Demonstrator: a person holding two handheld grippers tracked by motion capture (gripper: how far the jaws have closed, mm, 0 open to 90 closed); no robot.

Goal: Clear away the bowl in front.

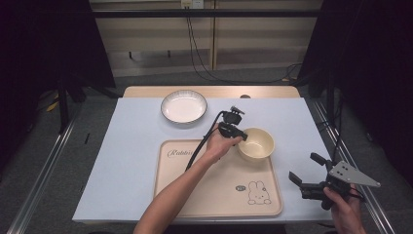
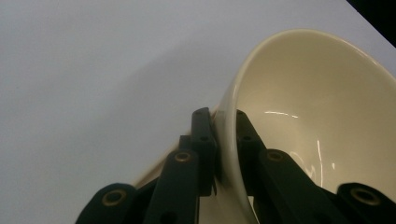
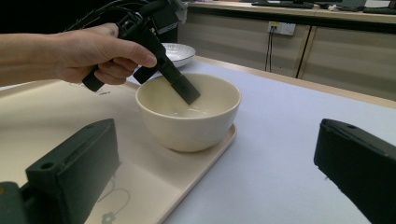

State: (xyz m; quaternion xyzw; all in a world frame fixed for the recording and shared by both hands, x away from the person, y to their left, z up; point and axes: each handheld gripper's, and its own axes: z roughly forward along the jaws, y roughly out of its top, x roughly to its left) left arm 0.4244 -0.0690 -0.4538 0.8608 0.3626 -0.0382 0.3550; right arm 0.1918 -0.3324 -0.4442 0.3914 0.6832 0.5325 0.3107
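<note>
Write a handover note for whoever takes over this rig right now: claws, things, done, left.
Left claw: shut on the rim of the cream bowl, one jaw inside, one outside.
Right claw: open, holding nothing, near the table's right edge.
Bowl: on the tray, at its far right corner.
White plate: on the table beyond the tray, untouched.
Done: bowl gripped.
Left: probably lifting or releasing the bowl; I can't tell which.

Wooden cabinets [image 1: 209,44] behind table [image 1: 131,146]; dark curtains [image 1: 44,44].

I see my left gripper [image 2: 223,140] clamped on the bowl's [image 2: 322,116] rim, bowl spreading toward two o'clock.
</note>
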